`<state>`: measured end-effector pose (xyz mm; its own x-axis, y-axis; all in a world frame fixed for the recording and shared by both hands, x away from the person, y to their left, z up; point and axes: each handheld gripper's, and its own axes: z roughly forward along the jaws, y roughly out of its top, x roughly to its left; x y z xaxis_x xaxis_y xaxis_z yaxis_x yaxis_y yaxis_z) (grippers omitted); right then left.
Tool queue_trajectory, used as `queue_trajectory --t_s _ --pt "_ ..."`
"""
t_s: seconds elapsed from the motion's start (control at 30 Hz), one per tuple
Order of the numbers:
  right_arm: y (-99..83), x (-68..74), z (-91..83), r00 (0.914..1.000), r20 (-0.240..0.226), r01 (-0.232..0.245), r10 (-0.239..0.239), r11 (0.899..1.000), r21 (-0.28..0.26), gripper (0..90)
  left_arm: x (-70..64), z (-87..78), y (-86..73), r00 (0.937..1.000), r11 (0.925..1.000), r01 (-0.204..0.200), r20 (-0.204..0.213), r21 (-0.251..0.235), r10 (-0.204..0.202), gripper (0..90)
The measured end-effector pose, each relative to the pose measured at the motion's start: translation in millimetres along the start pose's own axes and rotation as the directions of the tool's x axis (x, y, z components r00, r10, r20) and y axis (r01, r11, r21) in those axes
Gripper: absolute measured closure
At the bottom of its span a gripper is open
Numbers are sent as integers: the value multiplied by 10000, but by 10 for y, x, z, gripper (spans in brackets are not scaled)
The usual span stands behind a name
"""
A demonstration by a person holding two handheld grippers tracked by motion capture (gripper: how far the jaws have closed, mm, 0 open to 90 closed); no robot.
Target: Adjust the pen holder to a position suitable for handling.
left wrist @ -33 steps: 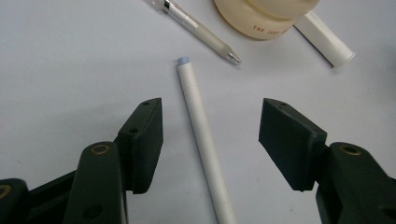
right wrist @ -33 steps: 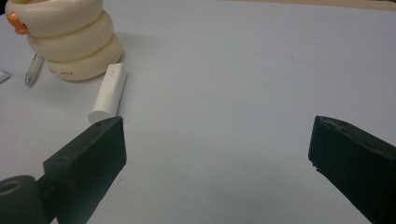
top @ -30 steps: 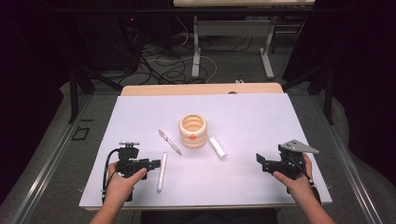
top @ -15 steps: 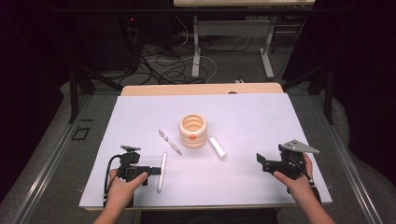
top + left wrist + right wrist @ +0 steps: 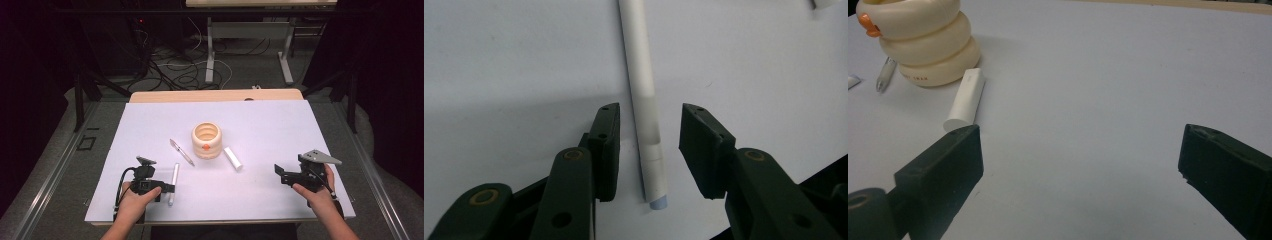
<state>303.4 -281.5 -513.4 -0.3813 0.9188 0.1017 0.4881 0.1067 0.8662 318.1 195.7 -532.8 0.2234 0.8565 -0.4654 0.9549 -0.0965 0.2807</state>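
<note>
Between the left claw's (image 5: pixel 649 150) parted jaws, a white pen (image 5: pixel 644 100), ungrasped; right claw (image 5: pixel 1080 170) wide apart.

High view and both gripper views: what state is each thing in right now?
Left gripper: open, fingers either side of the white pen, not closed on it.
White pen: lying flat on the table, capped.
Right gripper: open wide, holding nothing.
Cream holder: upright, looks empty.
Clear pen: lying flat, left of the holder.
Short white tube: lying flat, right of the holder.
</note>
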Motion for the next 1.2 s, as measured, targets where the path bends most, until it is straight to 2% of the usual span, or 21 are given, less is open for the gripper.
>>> queue_trajectory --t_s 0.07,0.13,0.17,0.23,0.33,0.4,0.43,0.8,0.83,0.97,1.0,1.07,1.1,1.2 --pt "-1 2 0 10000 -38 11 -11 10000 56 39 -28 27 -4 9994 9994 338 81 -20 -338 618" --pt "-1 0 3 10000 -44 73 -73 10000 34 39 -17 39 4 9998 9998 176 35 108 -176 633" --pt "-1 0 4 10000 -45 69 -69 10000 33 39 -29 49 4 9993 9992 377 36 91 -377 639" --pt "-2 4 7 10000 -26 27 -27 10000 35 39 -29 62 10 9991 9990 430 64 130 -430 653" --pt "-4 5 6 10000 -81 46 -46 10000 53 39 -22 73 17 9997 9996 243 -5 148 -243 659" --pt "-4 2 5 9999 -59 108 -107 9999 61 39 -54 85 12 9980 9980 632 61 93 -633 668" --pt "-4 2 6 9999 -63 111 -110 9999 57 39 -56 88 11 9977 9977 673 57 63 -673 673" --pt "-5 6 13 9999 -95 135 -135 9999 92 39 -21 89 7 9990 9989 450 -42 160 -449 735" --pt "-4 6 11 9999 -79 141 -141 9999 87 39 -46 100 1 9968 9967 805 16 76 -805 740" --pt "-2 3 3 9999 -53 160 -160 9998 85 39 -47 102 2 9963 9962 859 -32 113 -859 759" --pt "-2 4 4 9998 -74 171 -170 9998 69 39 -20 93 9 9986 9985 512 -134 205 -509 760" --pt "-2 8 5 9999 -81 152 -151 9999 81 39 -34 101 8 9963 9961 862 -45 164 -862 767" --pt "-3 8 6 9999 -85 151 -151 9998 87 39 -20 100 13 9976 9974 694 -74 178 -692 769" --pt "-4 9 10 9998 -95 150 -149 9998 94 39 -22 97 18 9971 9969 757 -87 219 -755 773"
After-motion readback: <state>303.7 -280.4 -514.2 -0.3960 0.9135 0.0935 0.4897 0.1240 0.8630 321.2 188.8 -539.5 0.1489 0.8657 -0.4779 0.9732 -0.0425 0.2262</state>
